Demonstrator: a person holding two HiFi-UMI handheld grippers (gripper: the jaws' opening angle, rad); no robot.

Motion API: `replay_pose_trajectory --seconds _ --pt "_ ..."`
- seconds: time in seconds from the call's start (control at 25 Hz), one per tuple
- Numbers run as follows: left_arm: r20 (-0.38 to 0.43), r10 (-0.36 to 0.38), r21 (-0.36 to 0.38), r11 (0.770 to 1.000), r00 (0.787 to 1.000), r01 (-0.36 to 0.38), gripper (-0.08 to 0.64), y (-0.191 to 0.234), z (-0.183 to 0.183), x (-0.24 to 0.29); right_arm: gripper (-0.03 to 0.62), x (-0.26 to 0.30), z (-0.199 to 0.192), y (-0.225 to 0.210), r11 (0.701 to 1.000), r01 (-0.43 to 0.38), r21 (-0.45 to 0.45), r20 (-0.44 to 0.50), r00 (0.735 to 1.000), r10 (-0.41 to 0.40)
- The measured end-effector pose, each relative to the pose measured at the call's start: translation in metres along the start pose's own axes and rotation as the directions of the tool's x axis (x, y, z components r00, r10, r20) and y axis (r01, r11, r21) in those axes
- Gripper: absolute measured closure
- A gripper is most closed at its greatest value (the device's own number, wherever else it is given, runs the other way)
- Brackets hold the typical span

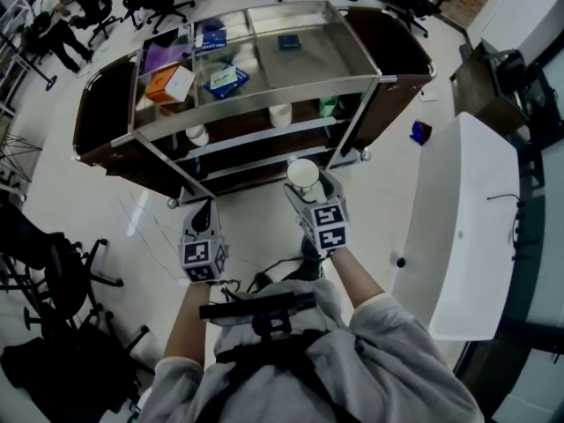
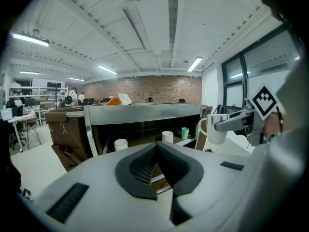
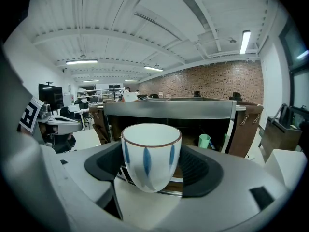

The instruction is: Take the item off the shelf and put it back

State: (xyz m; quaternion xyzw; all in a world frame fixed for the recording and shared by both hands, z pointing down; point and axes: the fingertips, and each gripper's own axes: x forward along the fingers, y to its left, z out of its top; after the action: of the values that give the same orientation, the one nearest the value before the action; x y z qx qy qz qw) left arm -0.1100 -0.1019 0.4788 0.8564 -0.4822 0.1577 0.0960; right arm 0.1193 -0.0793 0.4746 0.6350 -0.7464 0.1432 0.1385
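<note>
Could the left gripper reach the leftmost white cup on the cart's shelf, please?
Probably yes: the shelf front is open, with nothing between the left gripper and that white cup; its shut jaws must open.

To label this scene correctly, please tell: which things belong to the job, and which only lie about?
Job: blue-patterned cup, right gripper holding it, shelf cart.
Lying about: orange box, blue box, green cup, white cup, second white cup, empty left gripper.
</note>
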Motion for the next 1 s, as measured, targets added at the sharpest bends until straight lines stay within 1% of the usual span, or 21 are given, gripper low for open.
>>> replay_pose_trajectory --seconds 0.24,0.48,0.68,0.92,1.0 --pt "0.002 0.001 -0.007 1.000 1.000 -0.001 0.554 0.000 0.003 0.001 0.221 0.006 -0.002 0.000 1.000 -0.012 -0.001 -0.010 1.000 0.012" --pt "-0.018 0.011 -0.010 1.000 1.000 -0.012 0.554 0.001 0.000 0.003 0.221 0.021 -0.005 0.000 1.000 -0.023 0.003 -0.042 0.999 0.023" --pt "-0.022 0.036 -0.030 0.999 0.999 -0.036 0.554 0.005 -0.004 0.011 0.221 0.048 -0.004 0.002 0.998 -0.057 -0.009 -0.053 0.997 0.056" --pt "-0.030 0.044 -0.009 0.999 0.999 -0.044 0.554 0.008 -0.010 0.030 0.221 0.095 -0.003 0.009 0.994 -0.104 -0.023 -0.062 0.993 0.102" --pt "-0.040 0.052 -0.013 0.999 0.998 -0.052 0.554 0.009 -0.009 0.038 0.221 0.112 -0.002 0.013 0.992 -0.122 -0.035 -0.066 0.991 0.120"
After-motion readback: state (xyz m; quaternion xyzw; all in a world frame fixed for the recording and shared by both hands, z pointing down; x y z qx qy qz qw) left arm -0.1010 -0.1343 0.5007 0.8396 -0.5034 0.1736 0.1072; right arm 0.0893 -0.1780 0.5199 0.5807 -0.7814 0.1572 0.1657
